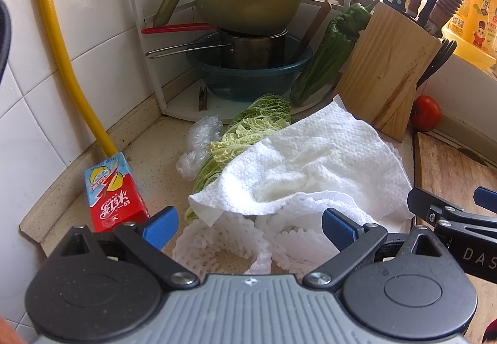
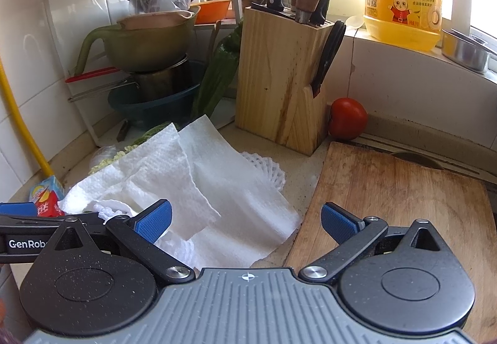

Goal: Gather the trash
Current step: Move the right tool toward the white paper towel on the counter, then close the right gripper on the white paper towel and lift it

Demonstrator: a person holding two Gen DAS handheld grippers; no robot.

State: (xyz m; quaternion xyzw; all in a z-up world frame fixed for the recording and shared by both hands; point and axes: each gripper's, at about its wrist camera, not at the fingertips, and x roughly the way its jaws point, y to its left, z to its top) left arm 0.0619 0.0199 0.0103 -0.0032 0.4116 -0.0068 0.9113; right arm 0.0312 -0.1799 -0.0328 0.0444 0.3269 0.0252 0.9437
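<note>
While both grippers are held low over a cluttered kitchen counter, a crumpled paper towel (image 1: 310, 164) is seen lying directly ahead of the left gripper (image 1: 250, 227), whose blue pads are spread wide with nothing between them. The towel's long axis runs from near left to far right, toward the foot of the knife block (image 1: 385, 70), and its near edge sits just beyond the left fingertips, draped over white foam fruit netting (image 1: 217, 247). The right gripper (image 2: 247, 223) is likewise held wide and empty; in its view the towel lies ahead and to the left, overlapping its left pad, so the left gripper is judged the better centred, though both are close.

Other trash is gathered on the far left of the towel: a cabbage leaf (image 1: 248, 129) partly tucked under it, a wad of clear plastic film (image 1: 198, 142) touching the leaf, and a red-and-blue drink carton (image 1: 115, 192) standing near the wall beside a yellow hose (image 1: 68, 64). Whether the carton is empty cannot be told.

Open room is limited. The knife block and a tomato (image 2: 348, 118) bound the far right, a wooden cutting board (image 2: 403, 204) borders the towel on the right, and stacked bowls (image 1: 245, 11) close off the far corner. A forward closing move is judged to have clear passage only along the towel's near edge.
</note>
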